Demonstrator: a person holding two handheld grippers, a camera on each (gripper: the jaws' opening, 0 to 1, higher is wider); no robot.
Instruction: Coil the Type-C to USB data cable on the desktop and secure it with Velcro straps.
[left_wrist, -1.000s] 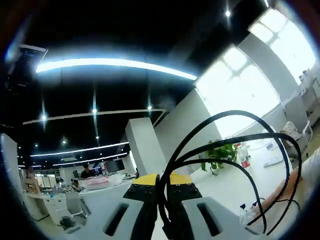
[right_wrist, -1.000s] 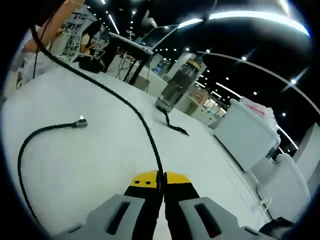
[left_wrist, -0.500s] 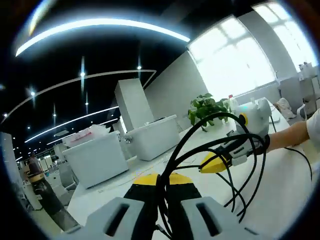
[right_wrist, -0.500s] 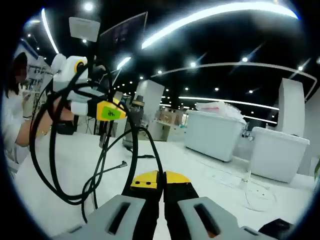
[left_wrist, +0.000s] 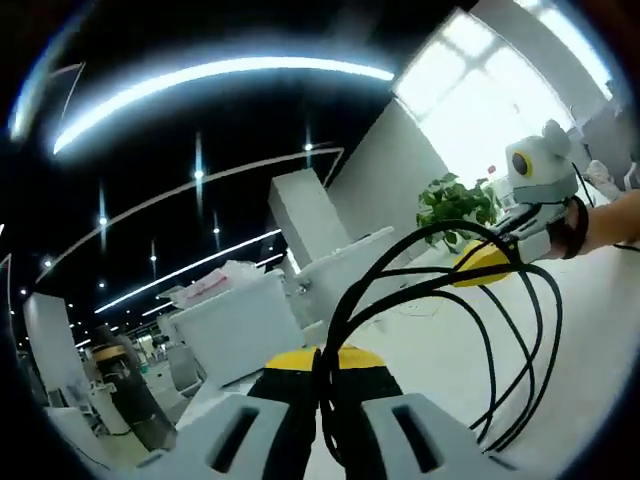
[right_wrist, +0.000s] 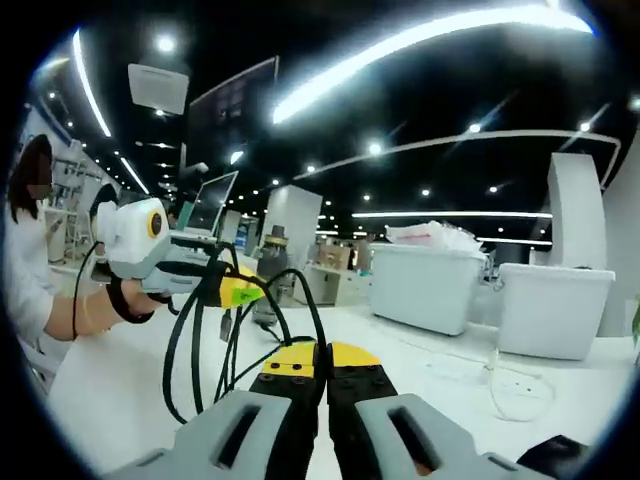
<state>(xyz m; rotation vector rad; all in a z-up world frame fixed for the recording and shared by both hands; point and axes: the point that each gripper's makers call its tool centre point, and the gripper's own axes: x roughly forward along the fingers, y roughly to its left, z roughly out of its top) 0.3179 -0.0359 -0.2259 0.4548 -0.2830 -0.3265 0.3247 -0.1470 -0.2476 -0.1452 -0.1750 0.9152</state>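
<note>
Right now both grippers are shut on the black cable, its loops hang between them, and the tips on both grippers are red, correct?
Not quite: the tips are yellow, not red, as the right gripper view shows on the right gripper and the left gripper. Both are shut on the black cable, loops hanging between them.

In the left gripper view, the looped black data cable (left_wrist: 470, 300) drops behind the yellow-tipped left gripper (left_wrist: 320, 365) at bottom centre, so its grip point is hidden between the closed jaws. Its lower loops run off the bottom right edge. In the right gripper view the cable's (right_wrist: 205, 340) end is too small to tell which connector it is. The white desktop (right_wrist: 130, 390) is cut off at lower left. The person's sleeve (right_wrist: 25, 280) leaves the left edge.
</note>
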